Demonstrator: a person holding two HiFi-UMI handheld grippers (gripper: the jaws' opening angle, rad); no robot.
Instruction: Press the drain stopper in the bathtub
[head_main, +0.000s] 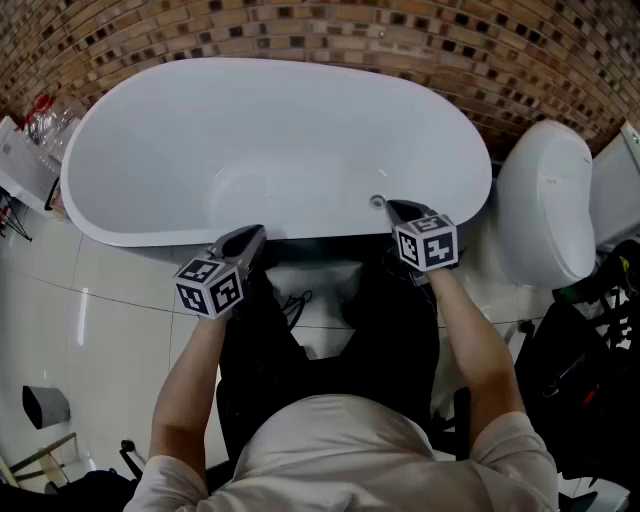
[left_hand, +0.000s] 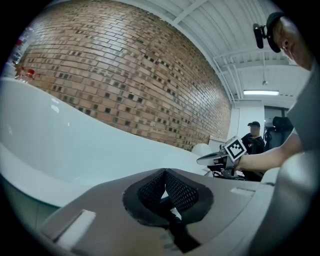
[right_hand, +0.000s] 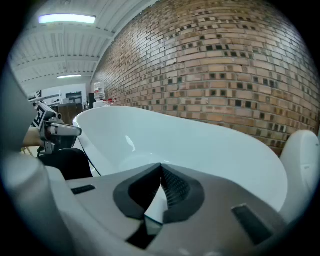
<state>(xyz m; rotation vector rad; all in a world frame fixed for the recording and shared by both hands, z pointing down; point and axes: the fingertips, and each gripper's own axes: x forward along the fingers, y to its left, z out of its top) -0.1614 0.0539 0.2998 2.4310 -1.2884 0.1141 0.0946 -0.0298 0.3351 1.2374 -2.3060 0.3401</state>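
The white oval bathtub (head_main: 150, 120) fills the upper head view. A small round metal drain stopper (head_main: 377, 202) sits low on its near inner side. My right gripper (head_main: 392, 207) is at the near rim, its tips just right of the stopper, jaws shut on nothing. My left gripper (head_main: 258, 233) rests over the near rim further left, also shut and empty. In the left gripper view the closed jaws (left_hand: 164, 171) point along the tub wall (left_hand: 60, 140). In the right gripper view the shut jaws (right_hand: 160, 165) face the tub's inside (right_hand: 200, 145). The stopper is hidden in both gripper views.
A brick wall (head_main: 420, 40) runs behind the tub. A white toilet (head_main: 545, 205) stands close on the right. Bottles and a shelf (head_main: 30, 140) sit at the left end. Cables and dark gear (head_main: 590, 340) lie on the tiled floor at right. A person (left_hand: 255, 137) stands far back.
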